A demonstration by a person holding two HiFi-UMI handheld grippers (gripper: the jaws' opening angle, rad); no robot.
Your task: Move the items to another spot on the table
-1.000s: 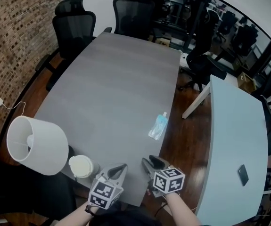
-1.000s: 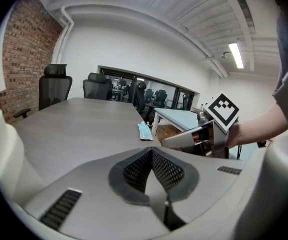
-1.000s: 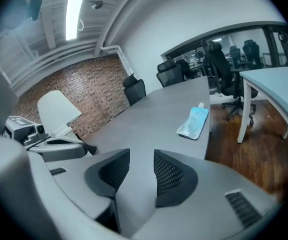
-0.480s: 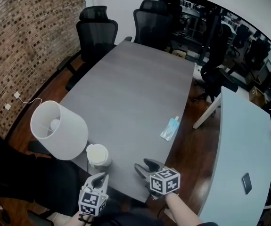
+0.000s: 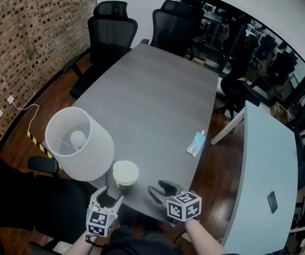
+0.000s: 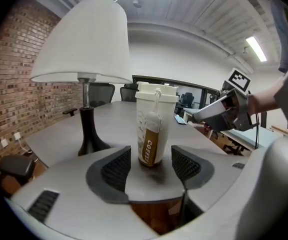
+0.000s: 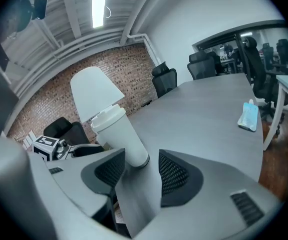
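A white lidded coffee cup (image 5: 125, 173) stands upright near the table's front edge, right of a lamp with a white shade (image 5: 80, 142). My left gripper (image 5: 110, 196) is at the edge just short of the cup; its jaws have just been opening and nothing is between them. In the left gripper view the cup (image 6: 153, 126) rises just past the open left gripper (image 6: 151, 166). My right gripper (image 5: 160, 189) is open to the cup's right, empty, its jaws lately widened. The right gripper view shows the cup (image 7: 118, 134) ahead of the right gripper (image 7: 138, 174). A blue pouch (image 5: 197, 143) lies by the table's right edge.
The grey table (image 5: 152, 89) stretches away towards two black chairs (image 5: 110, 31) at its far end. A pale second table (image 5: 269, 163) with a phone (image 5: 272, 201) stands to the right. A brick wall (image 5: 30, 47) runs along the left.
My left gripper has swung from the cup's right to just in front of it, and its jaws went from shut to open. The right gripper's jaws stand wider.
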